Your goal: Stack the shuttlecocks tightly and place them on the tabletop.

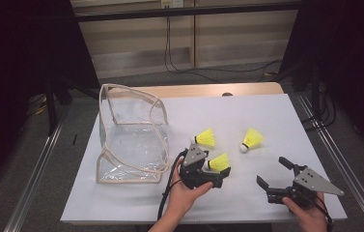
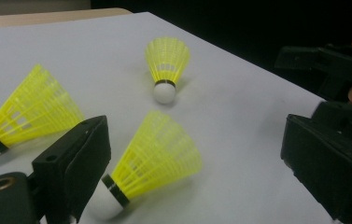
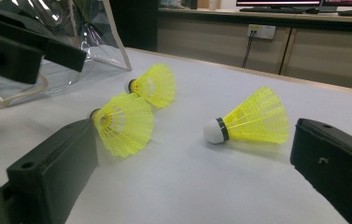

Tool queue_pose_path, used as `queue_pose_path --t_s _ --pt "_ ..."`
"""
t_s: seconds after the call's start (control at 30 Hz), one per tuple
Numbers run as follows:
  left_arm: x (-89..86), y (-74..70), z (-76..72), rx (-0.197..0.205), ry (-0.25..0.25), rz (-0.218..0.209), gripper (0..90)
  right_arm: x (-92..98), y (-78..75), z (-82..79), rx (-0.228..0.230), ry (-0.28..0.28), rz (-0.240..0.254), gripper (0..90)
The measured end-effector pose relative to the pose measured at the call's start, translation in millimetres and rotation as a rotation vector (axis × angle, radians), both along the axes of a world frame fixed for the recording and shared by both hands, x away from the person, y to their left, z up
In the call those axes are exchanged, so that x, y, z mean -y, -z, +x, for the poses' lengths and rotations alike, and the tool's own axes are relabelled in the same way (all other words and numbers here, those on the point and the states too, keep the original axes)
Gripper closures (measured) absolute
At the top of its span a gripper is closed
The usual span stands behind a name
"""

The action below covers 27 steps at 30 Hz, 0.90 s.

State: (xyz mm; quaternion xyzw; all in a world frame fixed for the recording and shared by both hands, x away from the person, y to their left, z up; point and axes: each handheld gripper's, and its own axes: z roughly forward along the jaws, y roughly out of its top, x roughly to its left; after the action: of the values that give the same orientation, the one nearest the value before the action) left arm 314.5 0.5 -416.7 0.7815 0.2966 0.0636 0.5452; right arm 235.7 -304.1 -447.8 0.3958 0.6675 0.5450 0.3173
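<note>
Three yellow shuttlecocks lie on the white table. The nearest shuttlecock lies between the jaws of my left gripper, its white cork close to the left jaw; the jaws stand wide apart, open. A second shuttlecock is just behind it. The third shuttlecock lies further right. My right gripper is open near the table's front right, pointing at the shuttlecocks and holding nothing.
A clear plastic bag with beige trim stands open on the table's left side. The white table sheet runs to the wooden back edge. Metal rails flank the table.
</note>
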Motion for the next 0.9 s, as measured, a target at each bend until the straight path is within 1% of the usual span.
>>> queue_pose_path --t_s 0.07,0.17,0.27,0.33,0.5,0.57,0.67,0.77,0.8,0.9 --pt "-5.9 2.6 -3.9 -0.006 0.011 -0.011 7.2 -0.1 0.1 0.4 -0.001 0.0 -0.002 0.5" --pt "-13.8 6.3 -8.3 -0.012 0.034 -0.009 5.8 -0.6 -0.2 0.7 -0.001 0.001 -0.003 0.5" --pt "-21.2 8.7 -12.1 -0.002 0.053 -0.006 5.0 -1.6 -0.2 1.0 -0.002 -0.002 -0.006 0.5" --pt "-26.0 10.3 -14.7 -0.01 0.07 -0.015 3.7 -2.2 -0.4 1.1 -0.003 -0.004 -0.007 0.6" --pt "-37.6 10.4 -21.1 0.011 0.102 -0.007 3.4 -3.4 -0.5 2.0 -0.009 -0.009 -0.008 0.6" --pt "-41.8 10.0 -23.5 0.014 0.112 -0.017 3.3 -3.6 -0.6 2.0 -0.009 -0.009 -0.009 0.6" --pt "-48.4 10.4 -26.5 0.02 0.133 -0.01 2.8 -4.5 -0.8 2.1 -0.011 -0.011 -0.009 0.6" --pt "-55.5 10.8 -29.2 0.016 0.14 -0.026 2.8 -5.4 -1.1 2.6 -0.012 -0.014 -0.01 0.6" --pt "-58.0 10.6 -30.3 0.022 0.144 -0.025 2.8 -5.4 -1.1 2.6 -0.012 -0.014 -0.01 0.6" --pt "-64.4 10.0 -32.7 0.029 0.174 -0.038 4.2 -6.5 -1.1 2.9 -0.015 -0.02 -0.01 0.6"
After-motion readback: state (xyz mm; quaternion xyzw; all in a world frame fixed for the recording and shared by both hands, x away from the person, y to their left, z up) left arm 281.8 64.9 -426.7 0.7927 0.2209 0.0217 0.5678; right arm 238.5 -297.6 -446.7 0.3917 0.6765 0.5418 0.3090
